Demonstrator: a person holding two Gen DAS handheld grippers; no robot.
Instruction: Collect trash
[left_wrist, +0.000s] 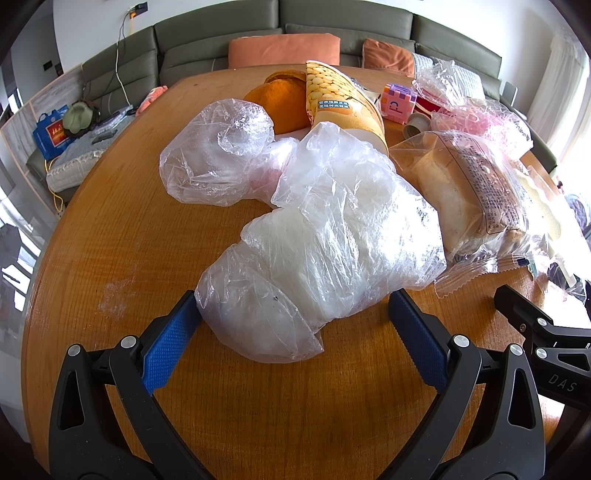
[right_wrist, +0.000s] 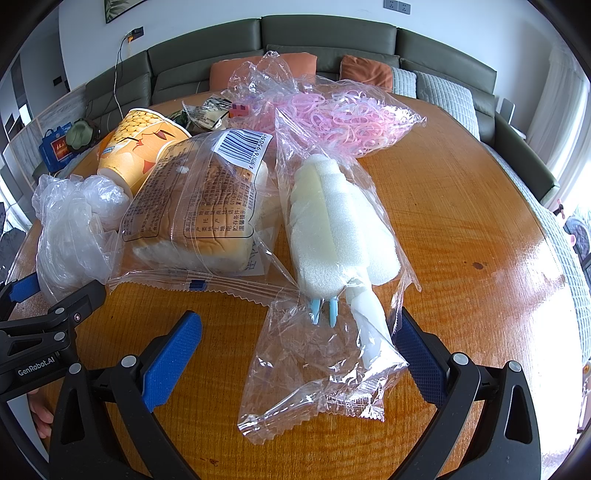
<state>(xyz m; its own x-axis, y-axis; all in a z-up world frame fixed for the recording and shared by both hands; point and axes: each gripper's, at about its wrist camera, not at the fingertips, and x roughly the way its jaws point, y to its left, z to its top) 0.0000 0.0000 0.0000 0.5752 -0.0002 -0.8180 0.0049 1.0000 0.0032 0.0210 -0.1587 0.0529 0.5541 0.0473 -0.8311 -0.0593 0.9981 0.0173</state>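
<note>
home living room: green sofa (left_wrist: 221, 40), wooden table (left_wrist: 129, 240)

table (left_wrist: 110, 258): my warm orange-brown wood grain
crumpled bags (left_wrist: 314, 236): cloudy translucent white
paper cup (left_wrist: 332, 96): yellow corn-kernel print
rubber bands (right_wrist: 347, 118): pale pink
foam pieces (right_wrist: 332, 221): white, cream-tinged
my finger pads (right_wrist: 173, 354): blue, dimpled
sofa cushion (left_wrist: 284, 50): salmon orange

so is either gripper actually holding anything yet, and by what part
Nothing is held. The left gripper is open, its fingers either side of the crumpled clear bag; the right gripper is open around the foam-sponge packet.
</note>
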